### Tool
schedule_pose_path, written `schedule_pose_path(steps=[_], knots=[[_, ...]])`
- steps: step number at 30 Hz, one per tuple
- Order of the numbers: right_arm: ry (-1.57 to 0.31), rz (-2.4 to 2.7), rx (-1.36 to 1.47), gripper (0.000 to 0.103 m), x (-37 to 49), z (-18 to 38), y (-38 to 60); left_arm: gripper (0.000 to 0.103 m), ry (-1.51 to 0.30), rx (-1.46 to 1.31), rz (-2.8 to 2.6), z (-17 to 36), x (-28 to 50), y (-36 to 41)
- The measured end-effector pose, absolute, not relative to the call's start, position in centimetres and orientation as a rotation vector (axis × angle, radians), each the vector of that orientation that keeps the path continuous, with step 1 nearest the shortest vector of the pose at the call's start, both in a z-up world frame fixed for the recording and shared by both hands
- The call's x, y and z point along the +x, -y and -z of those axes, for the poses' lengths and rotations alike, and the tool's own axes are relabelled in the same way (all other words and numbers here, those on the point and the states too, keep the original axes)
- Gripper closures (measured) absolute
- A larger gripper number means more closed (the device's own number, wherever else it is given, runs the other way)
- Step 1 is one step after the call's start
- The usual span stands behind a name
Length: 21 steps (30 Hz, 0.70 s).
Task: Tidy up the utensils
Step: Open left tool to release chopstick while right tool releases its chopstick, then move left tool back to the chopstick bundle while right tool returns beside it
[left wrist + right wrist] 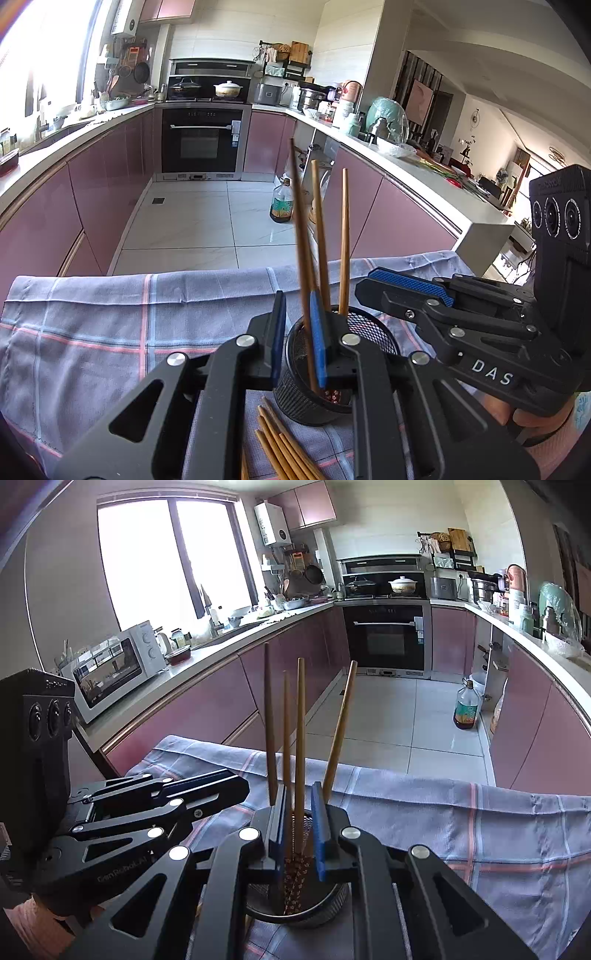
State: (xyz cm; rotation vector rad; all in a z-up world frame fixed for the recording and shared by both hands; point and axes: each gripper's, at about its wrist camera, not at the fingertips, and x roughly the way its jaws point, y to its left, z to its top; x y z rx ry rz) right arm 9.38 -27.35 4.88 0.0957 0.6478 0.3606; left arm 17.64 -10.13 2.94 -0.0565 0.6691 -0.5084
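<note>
1. Left gripper (299,343) sits right over the black mesh cup (340,369) on the checked cloth (92,332). Its blue pads are parted a bit, with the cup rim between them. One chopstick (301,240) is blurred and runs down along the inner face of the right pad; can't tell if it's actually pinched.
2. Right gripper (299,827) is over the same mesh cup (314,904), pads spread a little. Two chopsticks (300,738) stand between the pads, their patterned ends down in the cup. Whether the pads touch them is hard to say.
3. Two more sticks lean outward, one past each pad (317,830), their lower ends hidden behind the fingers.
4. Loose chopsticks (284,446) lie on the cloth just in front of the cup, cut off by the frame edge and partly hidden under the left gripper's frame.
5. The cup's bottom is mostly blocked in both views.
</note>
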Motion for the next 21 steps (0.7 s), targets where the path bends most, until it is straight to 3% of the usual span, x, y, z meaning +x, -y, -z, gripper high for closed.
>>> schedule_pose_path(steps=[6,9,21], knots=[[-0.641,-0.367,0.098,0.09,8.5,-4.6,27.6,0.08,-0.659,-0.056,0.499,-2.1,17.0,9.3],[-0.634,-0.379,0.089,0.084,7.6,-4.7,27.6,0.073,-0.651,-0.051,0.486,-1.9,16.2,8.5],[-0.64,-0.502,0.016,0.083,2.2,-4.3,26.0,0.068,-0.69,-0.001,0.418,1.8,12.8,3.9]])
